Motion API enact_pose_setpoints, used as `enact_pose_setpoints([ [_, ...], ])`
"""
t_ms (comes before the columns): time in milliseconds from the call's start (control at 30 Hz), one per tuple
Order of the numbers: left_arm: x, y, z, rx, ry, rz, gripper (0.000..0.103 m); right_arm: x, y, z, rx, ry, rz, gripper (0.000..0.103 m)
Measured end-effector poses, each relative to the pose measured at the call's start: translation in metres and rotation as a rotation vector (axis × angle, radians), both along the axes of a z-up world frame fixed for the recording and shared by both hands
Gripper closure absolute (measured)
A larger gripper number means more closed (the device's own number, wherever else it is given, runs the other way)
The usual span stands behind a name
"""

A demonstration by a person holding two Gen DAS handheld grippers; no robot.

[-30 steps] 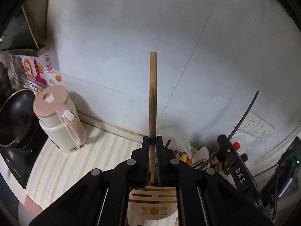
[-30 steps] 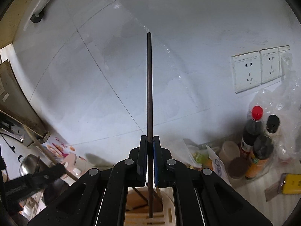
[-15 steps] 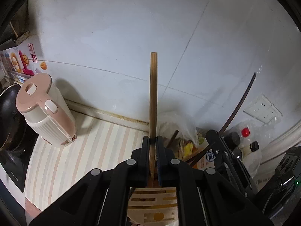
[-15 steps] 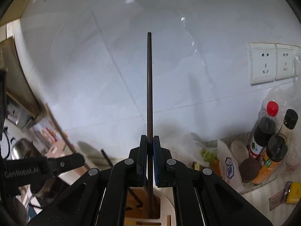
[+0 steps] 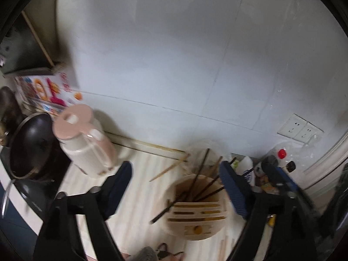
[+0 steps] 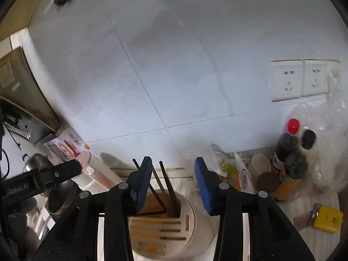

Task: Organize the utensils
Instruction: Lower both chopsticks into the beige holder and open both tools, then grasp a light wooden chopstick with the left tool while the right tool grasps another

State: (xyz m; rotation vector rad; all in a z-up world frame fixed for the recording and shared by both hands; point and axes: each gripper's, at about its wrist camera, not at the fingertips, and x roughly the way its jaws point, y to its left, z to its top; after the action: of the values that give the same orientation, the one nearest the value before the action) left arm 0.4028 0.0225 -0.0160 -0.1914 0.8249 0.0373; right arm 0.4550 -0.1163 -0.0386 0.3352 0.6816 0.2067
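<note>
Apparently most of the sorting was done: several dark and pale wooden chopsticks (image 5: 204,187) leaned inside the round cream plastic utensil holder (image 5: 196,217), which stood below and between the jaws. One pale stick (image 5: 168,170) lay beyond it on the striped desk (image 5: 141,195). Left gripper (image 5: 176,187) and right gripper (image 6: 173,184) both gaped, released, holding nothing.

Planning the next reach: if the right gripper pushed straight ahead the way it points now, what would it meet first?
Probably the dark chopsticks standing in the utensil holder just below the open right gripper; beyond them, the tiled wall. Depth is uncertain.
</note>
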Motion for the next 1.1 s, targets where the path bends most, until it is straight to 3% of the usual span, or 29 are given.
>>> enact_pose_setpoints([
  [100, -0.022, 0.011, 0.001, 0.019, -0.04, 0.031, 0.001, -0.017, -0.011, 0.008, 0.017, 0.008, -0.024, 0.052],
  [333, -0.062, 0.024, -0.03, 0.123, -0.014, 0.083, 0.0, -0.061, -0.024, -0.003, 0.0, 0.075, -0.044, 0.035],
  [467, -0.076, 0.021, -0.073, 0.134, 0.081, 0.065, 0.0, -0.08, -0.032, -0.039, -0.013, 0.173, -0.062, 0.03],
  [633, -0.091, -0.004, -0.155, 0.152, 0.281, 0.011, 0.0, -0.103, -0.051, -0.109, -0.06, 0.365, -0.096, 0.03],
  [700, -0.096, -0.022, -0.189, 0.113, 0.369, -0.037, 0.001, -0.109, -0.06, -0.136, -0.072, 0.458, -0.102, 0.038],
  [733, -0.098, -0.032, -0.205, 0.093, 0.411, -0.063, 0.005, -0.114, -0.066, -0.156, -0.071, 0.516, -0.102, 0.053],
  [767, -0.099, -0.042, -0.222, 0.072, 0.459, -0.093, 0.016, -0.117, -0.071, -0.166, -0.064, 0.548, -0.099, 0.064],
  [867, -0.101, -0.076, -0.276, 0.032, 0.6, -0.175, 0.04, -0.126, -0.082, -0.201, -0.056, 0.643, -0.09, 0.08],
  [1000, -0.102, -0.107, -0.316, 0.092, 0.681, -0.234, 0.061, -0.134, -0.088, -0.233, -0.065, 0.718, -0.074, 0.081],
  [1100, -0.103, -0.118, -0.322, 0.15, 0.652, -0.236, 0.079, -0.137, -0.084, -0.248, -0.067, 0.757, -0.044, 0.081],
])
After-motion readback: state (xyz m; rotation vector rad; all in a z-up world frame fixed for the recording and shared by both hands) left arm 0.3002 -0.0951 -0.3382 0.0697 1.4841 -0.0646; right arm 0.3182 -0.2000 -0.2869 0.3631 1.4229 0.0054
